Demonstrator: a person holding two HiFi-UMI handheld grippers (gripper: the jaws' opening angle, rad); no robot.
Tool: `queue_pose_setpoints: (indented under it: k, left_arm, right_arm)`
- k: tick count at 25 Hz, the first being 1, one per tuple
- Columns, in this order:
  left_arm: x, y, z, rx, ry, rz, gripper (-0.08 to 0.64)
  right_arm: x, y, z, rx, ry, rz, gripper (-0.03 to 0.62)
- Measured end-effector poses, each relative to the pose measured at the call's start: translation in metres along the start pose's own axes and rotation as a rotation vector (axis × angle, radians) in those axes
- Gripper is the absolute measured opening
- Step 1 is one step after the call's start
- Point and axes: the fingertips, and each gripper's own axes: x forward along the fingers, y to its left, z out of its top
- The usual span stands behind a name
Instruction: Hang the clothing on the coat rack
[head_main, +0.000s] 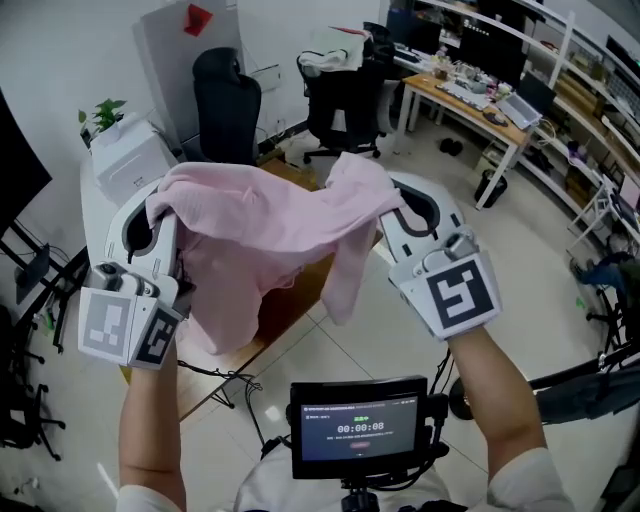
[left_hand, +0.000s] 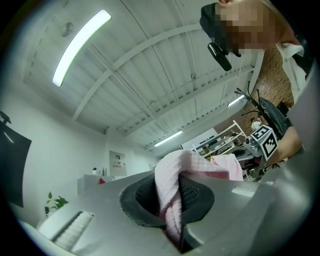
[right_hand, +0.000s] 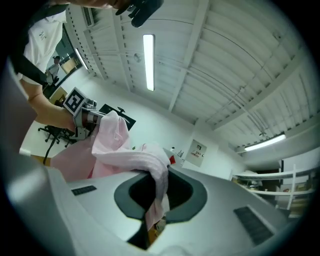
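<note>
A pale pink garment (head_main: 262, 240) hangs spread between my two grippers, held up above the floor in the head view. My left gripper (head_main: 170, 205) is shut on its left upper edge; in the left gripper view the pink cloth (left_hand: 172, 187) is pinched between the jaws. My right gripper (head_main: 385, 205) is shut on the right upper edge, and the right gripper view shows the same cloth (right_hand: 157, 185) bunched in its jaws. The garment's lower part drapes down loosely between my hands. No coat rack shows in any view.
A wooden table (head_main: 290, 300) lies under the garment. Two black office chairs (head_main: 225, 100) stand behind, beside a white printer (head_main: 130, 150) with a plant. A desk (head_main: 470, 105) with clutter runs along the right. A small screen (head_main: 360, 425) sits near my chest.
</note>
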Motion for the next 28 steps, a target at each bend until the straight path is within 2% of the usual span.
queue_pose_setpoints:
  k: [6,16,22,28]
  left_arm:
    - [0.033,-0.062,0.021,-0.062,-0.052,-0.105,0.020]
    - [0.082,-0.166,0.041,-0.141,-0.088,-0.282,0.020]
    - [0.117,-0.238,0.070,-0.169,-0.121,-0.351,0.020]
    - [0.123,-0.257,0.079,-0.211,-0.152,-0.415,0.020]
  right_arm:
    - [-0.056,-0.050,-0.004,-0.025,0.027,-0.096,0.012]
    - [-0.136,-0.115,-0.010,-0.063,0.060,-0.218,0.012]
    - [-0.198,-0.170,-0.010,-0.084,0.062,-0.279,0.012]
    - [-0.226,-0.180,0.001,-0.119,0.071,-0.344,0.012]
